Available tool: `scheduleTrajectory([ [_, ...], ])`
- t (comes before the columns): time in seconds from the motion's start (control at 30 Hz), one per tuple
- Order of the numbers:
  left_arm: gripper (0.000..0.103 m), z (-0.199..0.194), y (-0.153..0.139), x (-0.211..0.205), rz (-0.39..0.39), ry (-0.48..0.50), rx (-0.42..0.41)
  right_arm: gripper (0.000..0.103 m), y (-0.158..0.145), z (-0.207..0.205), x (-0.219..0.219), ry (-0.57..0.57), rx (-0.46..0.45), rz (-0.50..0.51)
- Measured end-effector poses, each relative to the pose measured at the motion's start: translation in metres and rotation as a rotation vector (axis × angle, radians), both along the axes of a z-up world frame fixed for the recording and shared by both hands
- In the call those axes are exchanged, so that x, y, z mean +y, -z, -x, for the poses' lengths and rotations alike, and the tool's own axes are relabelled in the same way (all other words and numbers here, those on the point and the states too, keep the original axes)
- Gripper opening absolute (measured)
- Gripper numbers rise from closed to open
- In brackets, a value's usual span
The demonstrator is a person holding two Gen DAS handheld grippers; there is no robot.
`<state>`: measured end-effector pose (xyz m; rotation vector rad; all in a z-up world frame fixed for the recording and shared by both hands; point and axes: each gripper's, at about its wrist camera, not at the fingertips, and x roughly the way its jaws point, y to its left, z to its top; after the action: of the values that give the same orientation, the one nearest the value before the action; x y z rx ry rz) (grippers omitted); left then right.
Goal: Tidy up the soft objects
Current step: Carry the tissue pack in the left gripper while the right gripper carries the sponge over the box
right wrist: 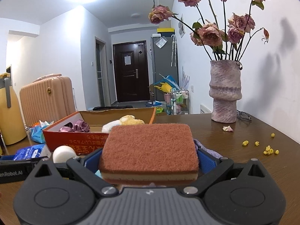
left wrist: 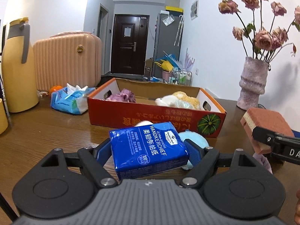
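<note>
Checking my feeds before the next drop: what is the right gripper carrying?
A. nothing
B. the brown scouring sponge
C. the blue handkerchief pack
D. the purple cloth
B: in the right wrist view the right gripper has its blue fingers closed on either side of the brown scouring sponge; the blue handkerchief pack sits in the left gripper.

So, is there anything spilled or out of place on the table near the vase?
Yes. Small yellow bits lie scattered on the wooden table to the right of the vase, and one fallen petal lies near its base. The roses look dried and drooping, so they are probably shedding.
</note>
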<state>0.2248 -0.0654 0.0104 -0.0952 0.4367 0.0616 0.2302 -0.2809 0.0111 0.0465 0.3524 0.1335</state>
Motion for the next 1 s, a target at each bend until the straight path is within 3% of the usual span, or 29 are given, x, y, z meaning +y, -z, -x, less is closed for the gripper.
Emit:
scheduleTrajectory([
  [0.57, 0.082, 0.022, -0.015, 0.035, 0.032, -0.044, -0.076, 0.102, -0.005, 0.011, 0.036, -0.030, -0.039, 0.012],
  [1.0, 0.082, 0.008, -0.023, 0.049, 0.014, -0.074, -0.115, 0.102, -0.017, -0.008, 0.060, -0.046, -0.071, 0.025],
])
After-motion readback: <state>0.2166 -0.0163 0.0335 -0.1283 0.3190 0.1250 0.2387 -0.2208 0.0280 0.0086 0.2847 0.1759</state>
